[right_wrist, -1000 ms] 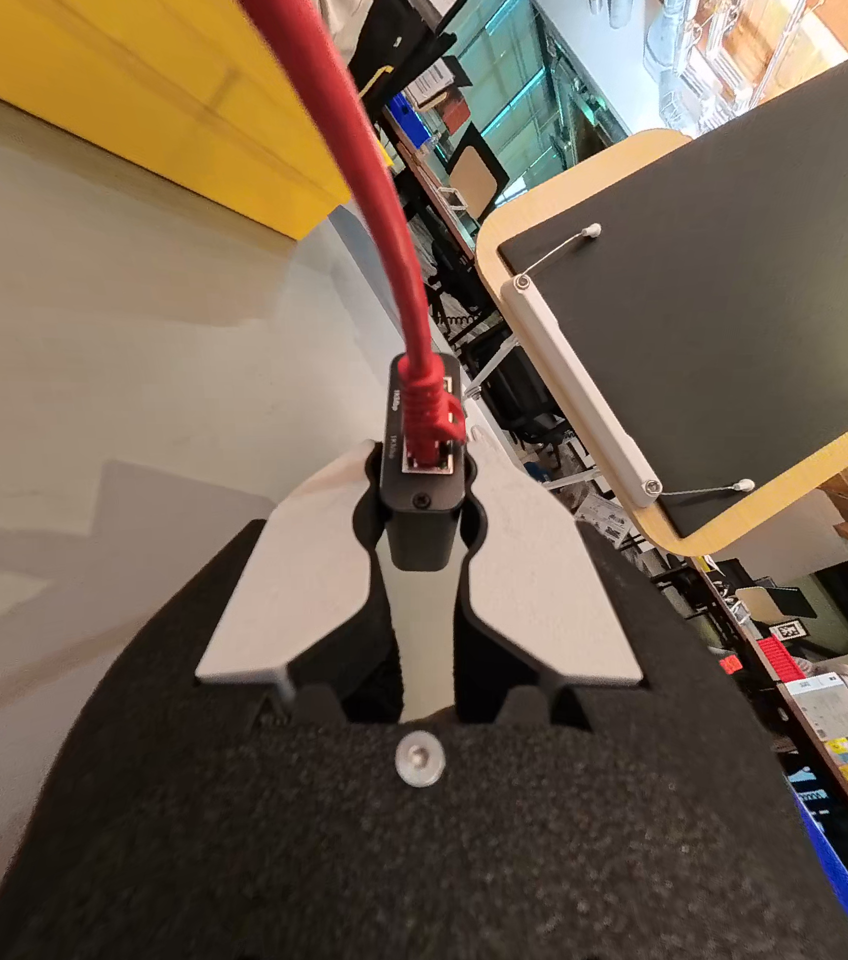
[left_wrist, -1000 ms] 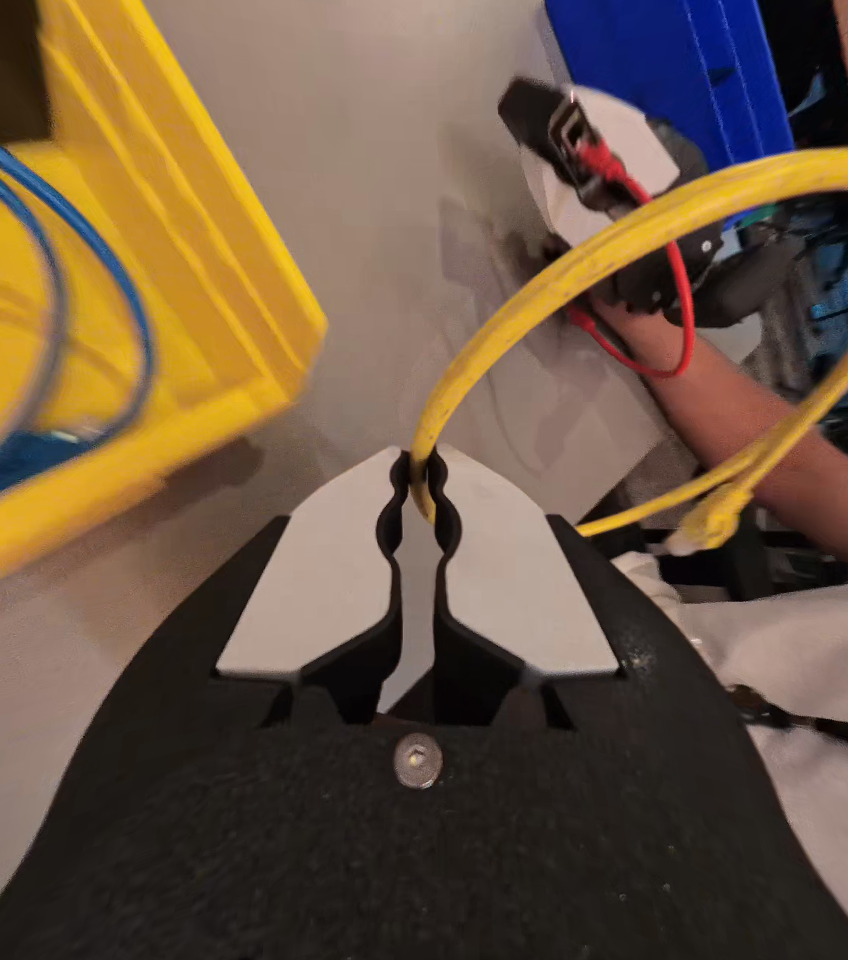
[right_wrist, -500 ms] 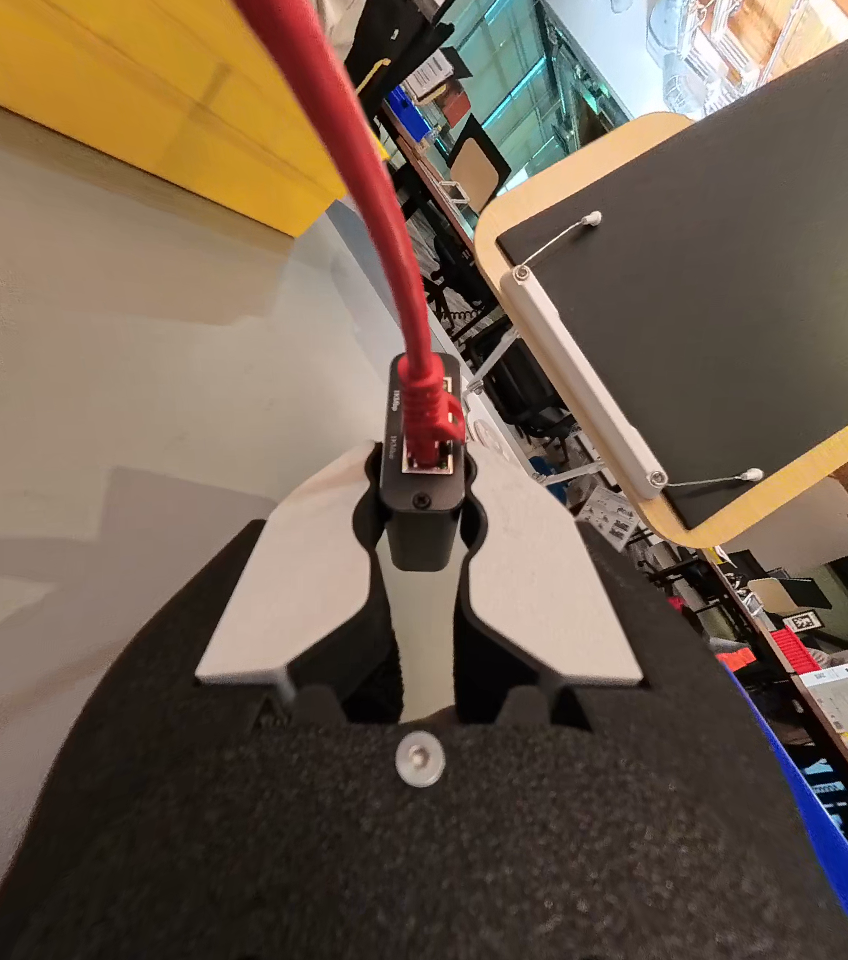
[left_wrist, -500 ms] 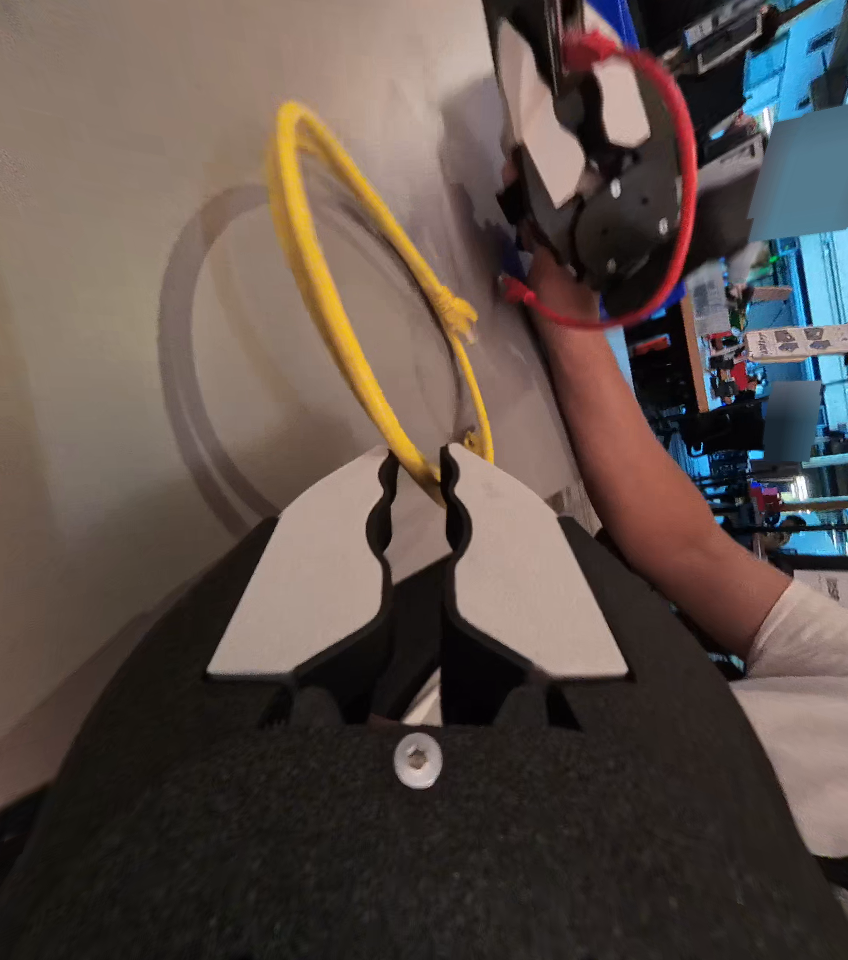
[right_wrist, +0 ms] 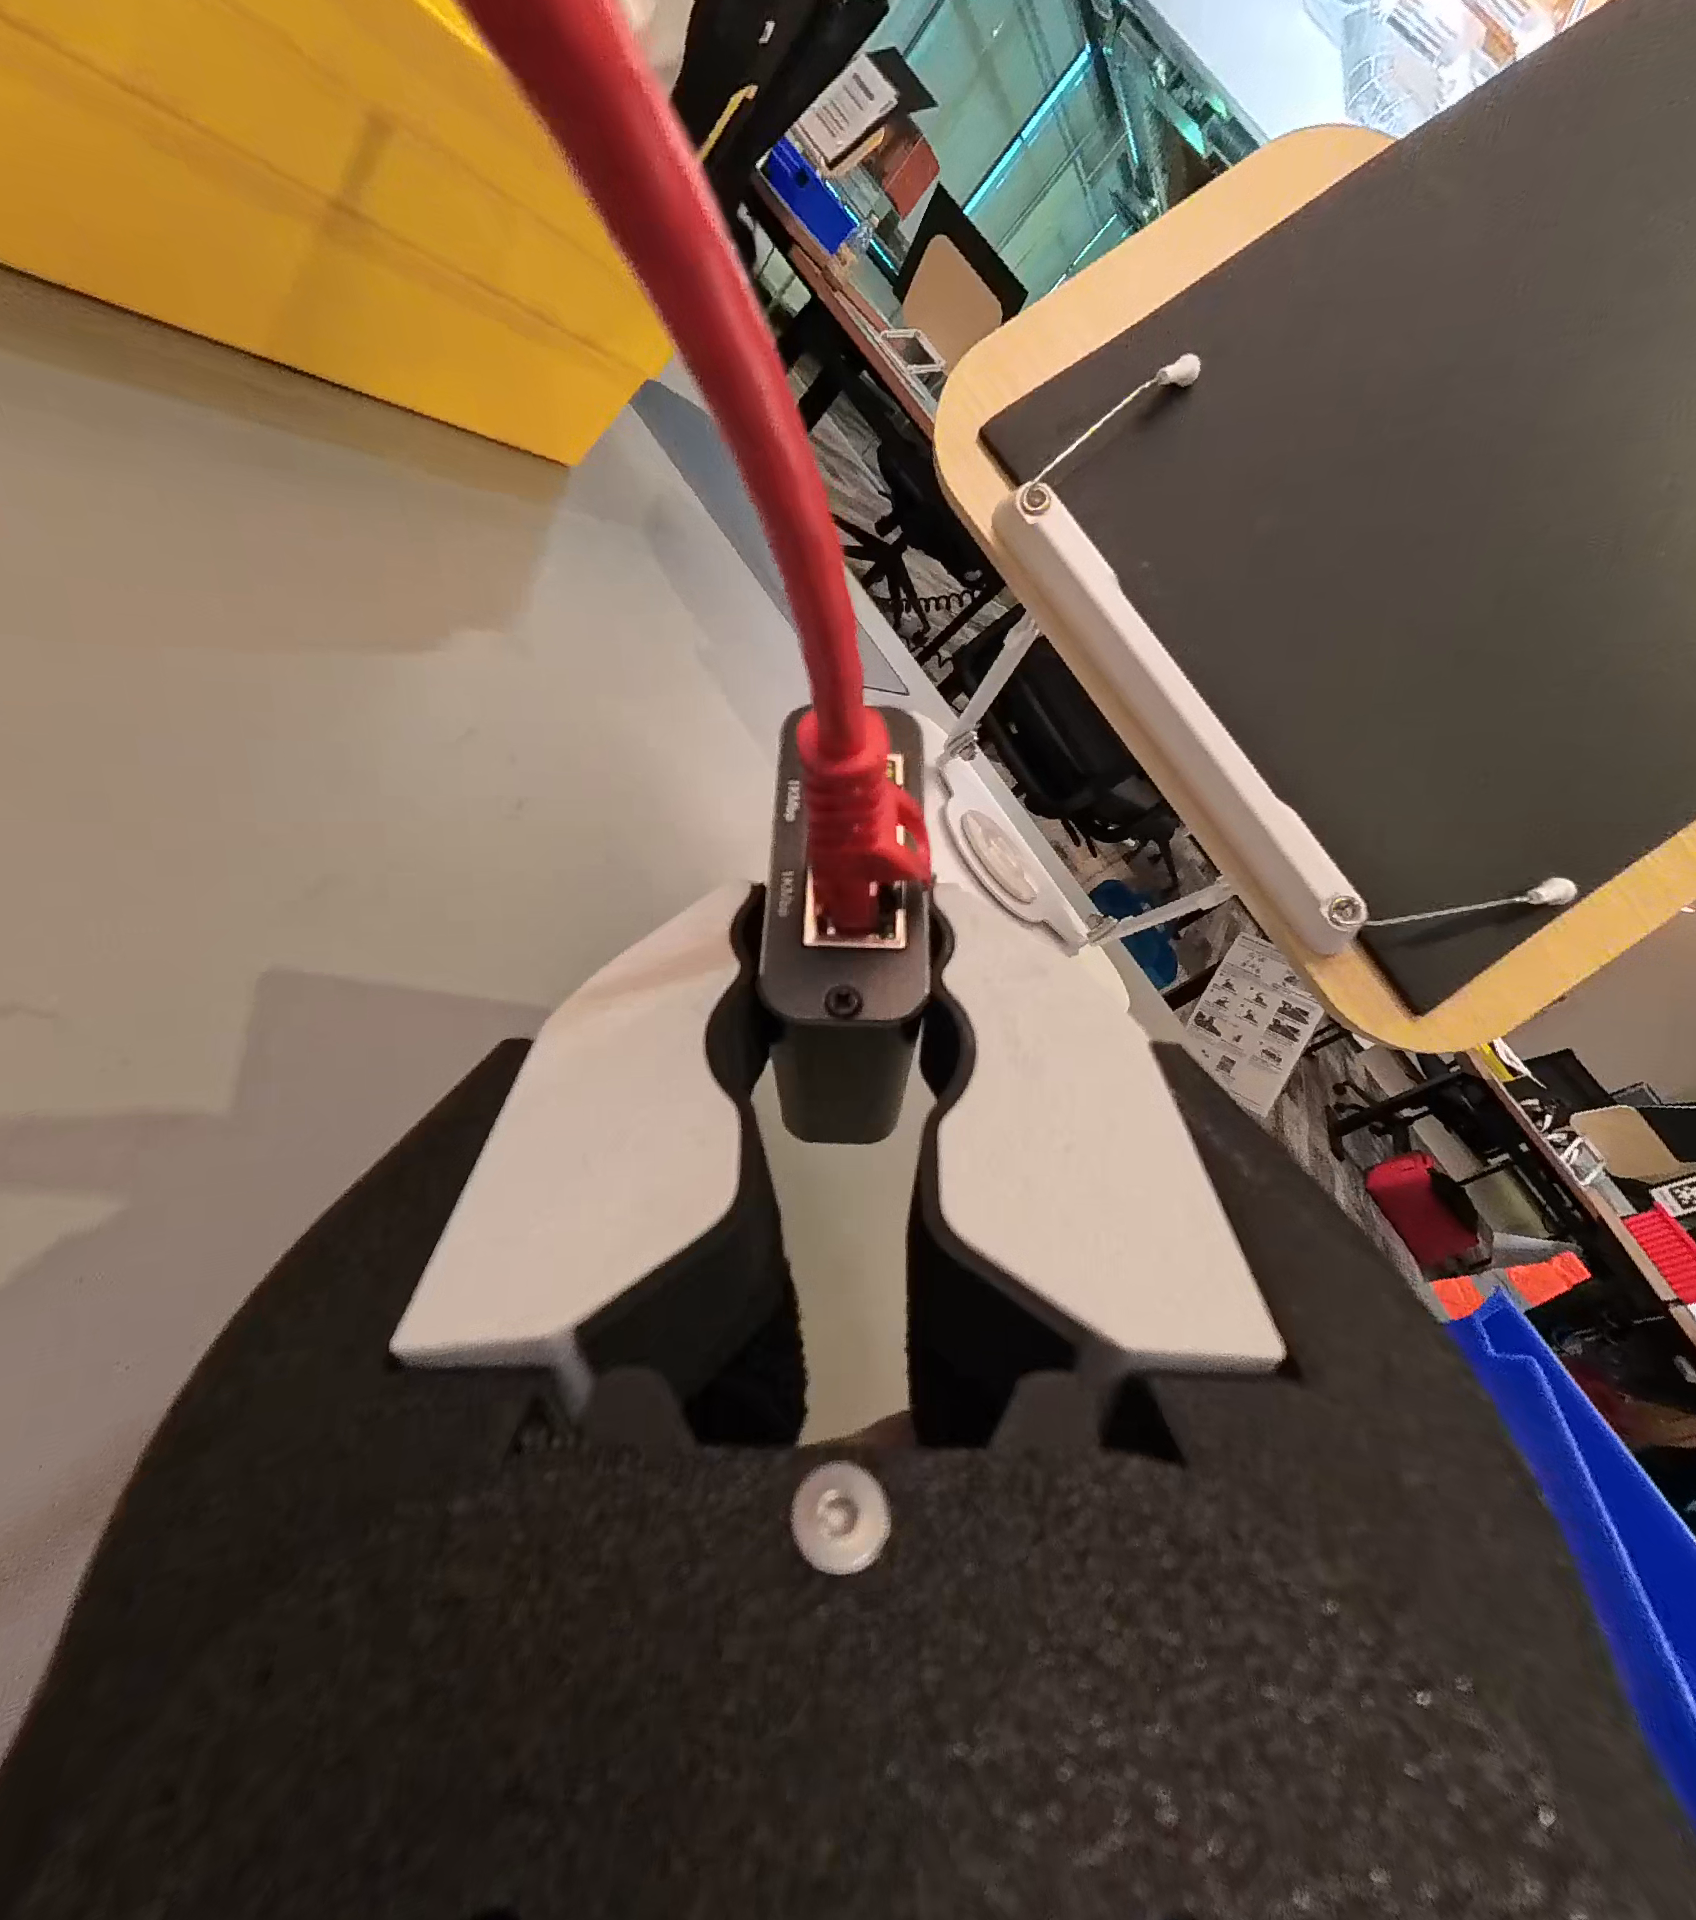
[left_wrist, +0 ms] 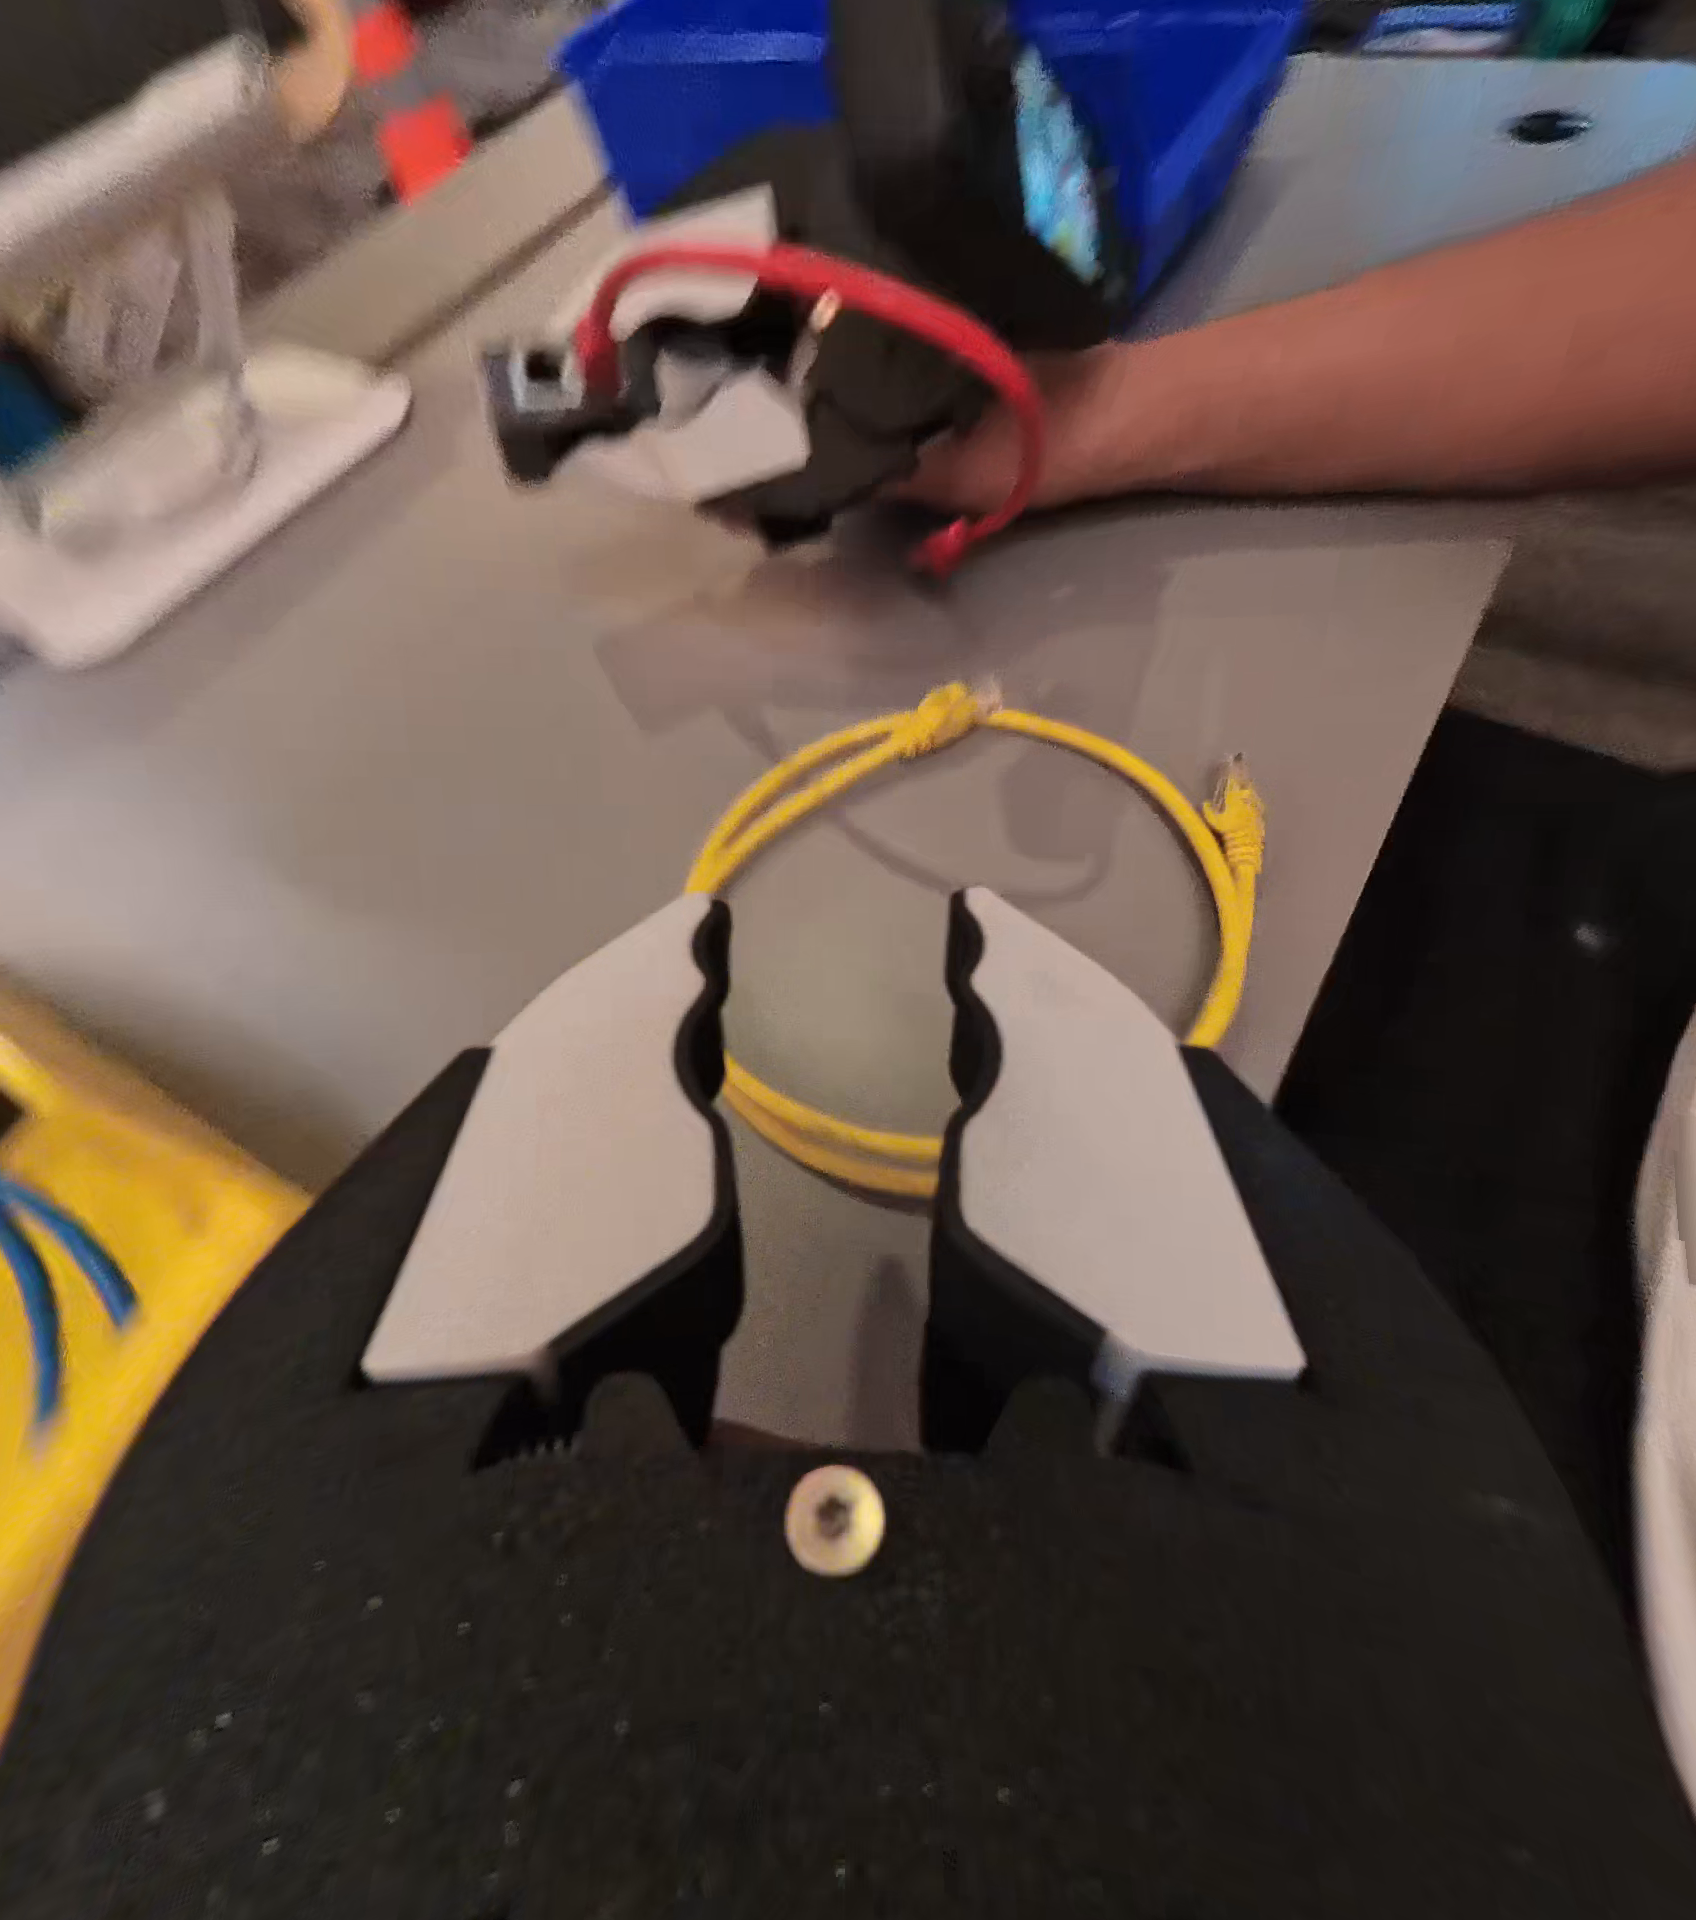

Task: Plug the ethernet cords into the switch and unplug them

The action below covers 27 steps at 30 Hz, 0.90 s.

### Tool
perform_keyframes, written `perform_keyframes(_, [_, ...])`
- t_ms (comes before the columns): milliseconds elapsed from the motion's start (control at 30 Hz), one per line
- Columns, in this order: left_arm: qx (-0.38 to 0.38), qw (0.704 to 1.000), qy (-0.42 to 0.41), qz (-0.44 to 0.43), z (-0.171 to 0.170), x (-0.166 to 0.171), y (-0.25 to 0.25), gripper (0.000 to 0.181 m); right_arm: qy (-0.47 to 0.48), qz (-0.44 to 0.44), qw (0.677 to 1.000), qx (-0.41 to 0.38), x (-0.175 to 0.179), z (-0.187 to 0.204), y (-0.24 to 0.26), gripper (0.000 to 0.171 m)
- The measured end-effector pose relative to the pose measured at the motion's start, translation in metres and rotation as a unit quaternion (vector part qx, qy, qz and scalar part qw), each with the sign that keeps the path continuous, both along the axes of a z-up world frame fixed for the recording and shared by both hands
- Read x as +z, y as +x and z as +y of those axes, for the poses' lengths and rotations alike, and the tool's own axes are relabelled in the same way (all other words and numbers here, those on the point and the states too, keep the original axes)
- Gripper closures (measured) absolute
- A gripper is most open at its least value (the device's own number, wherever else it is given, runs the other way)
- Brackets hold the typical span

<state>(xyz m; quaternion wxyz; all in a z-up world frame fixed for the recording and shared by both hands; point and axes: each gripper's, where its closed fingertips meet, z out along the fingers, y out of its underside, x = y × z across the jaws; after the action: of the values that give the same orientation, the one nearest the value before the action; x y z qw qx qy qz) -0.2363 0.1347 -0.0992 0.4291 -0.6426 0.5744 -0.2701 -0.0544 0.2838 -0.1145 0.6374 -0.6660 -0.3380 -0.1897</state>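
Left wrist view: left gripper (left_wrist: 836,925) spread wide, nothing between the fingers, poised above a coiled yellow cord (left_wrist: 979,935) lying flat on the grey table (left_wrist: 304,831). Both plugs of that cord free, one at the far side of the coil, one at its right. Part of the coil visible through the gap between the fingers, apart from them. Farther off, blurred: right gripper (left_wrist: 719,416) in a hand (left_wrist: 989,447), carrying the black switch (left_wrist: 537,400), with a red cord (left_wrist: 927,343) arching from the switch over the gripper down to a loose red plug near the table. Yellow bin (left_wrist: 44,1299) at lower left with a blue cord (left_wrist: 33,1268) inside; blue bin (left_wrist: 719,114) at the back; white stand (left_wrist: 189,488) at left.

Right wrist view: right gripper (right_wrist: 844,914) pinching the switch (right_wrist: 849,977) by its two long sides, port face towards the camera. Red cord (right_wrist: 771,416) plugged into the port nearest the fingertips, boot and latch clearly visible, cable rising out of the top of the frame. Further ports partly hidden behind the plug. Not visible here: yellow cord, left gripper. Visible only here: seated red plug, black board (right_wrist: 1446,468) with a wooden edge at upper right, cluttered shelving beyond. Side of the yellow bin (right_wrist: 252,208) at upper left, table (right_wrist: 252,727) beneath.
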Motion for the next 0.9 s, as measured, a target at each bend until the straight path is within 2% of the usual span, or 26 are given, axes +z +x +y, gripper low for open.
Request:
perform_keyframes(67, [-0.095, 0.995, 0.009, 0.019, 0.003, 0.003, 0.014, 0.142, 0.000, 0.003, 1.000, 0.009, 0.000, -0.001, -0.002, 0.144])
perform_keyframes(200, [-0.210, 0.973, 0.036, 0.092, 0.012, -0.020, 0.057, 0.144, 0.004, 0.018, 0.998, 0.055, 0.003, -0.008, -0.014, 0.145])
perform_keyframes(367, [-0.267, 0.946, 0.043, 0.177, 0.027, -0.064, 0.095, 0.144, 0.000, 0.024, 0.998, 0.052, 0.003, -0.007, -0.011, 0.145])
perform_keyframes(500, [-0.290, 0.939, -0.001, 0.183, 0.026, -0.080, 0.108, 0.149, 0.001, 0.028, 0.998, 0.056, 0.003, -0.008, -0.011, 0.145])
perform_keyframes(567, [-0.295, 0.935, 0.014, 0.198, 0.026, -0.090, 0.107, 0.153, 0.001, 0.025, 0.998, 0.056, 0.003, -0.008, -0.011, 0.145])
perform_keyframes(633, [-0.309, 0.930, 0.026, 0.198, 0.020, -0.093, 0.102, 0.167, 0.000, 0.024, 0.998, 0.058, 0.003, -0.008, -0.012, 0.145])
perform_keyframes(700, [-0.308, 0.931, 0.031, 0.191, 0.018, -0.094, 0.101, 0.172, 0.000, 0.024, 0.998, 0.058, 0.002, -0.008, -0.013, 0.144])
perform_keyframes(900, [-0.184, 0.963, -0.021, 0.194, 0.048, -0.085, 0.085, 0.177, 0.013, 0.013, 0.998, 0.055, 0.004, -0.008, -0.013, 0.144])
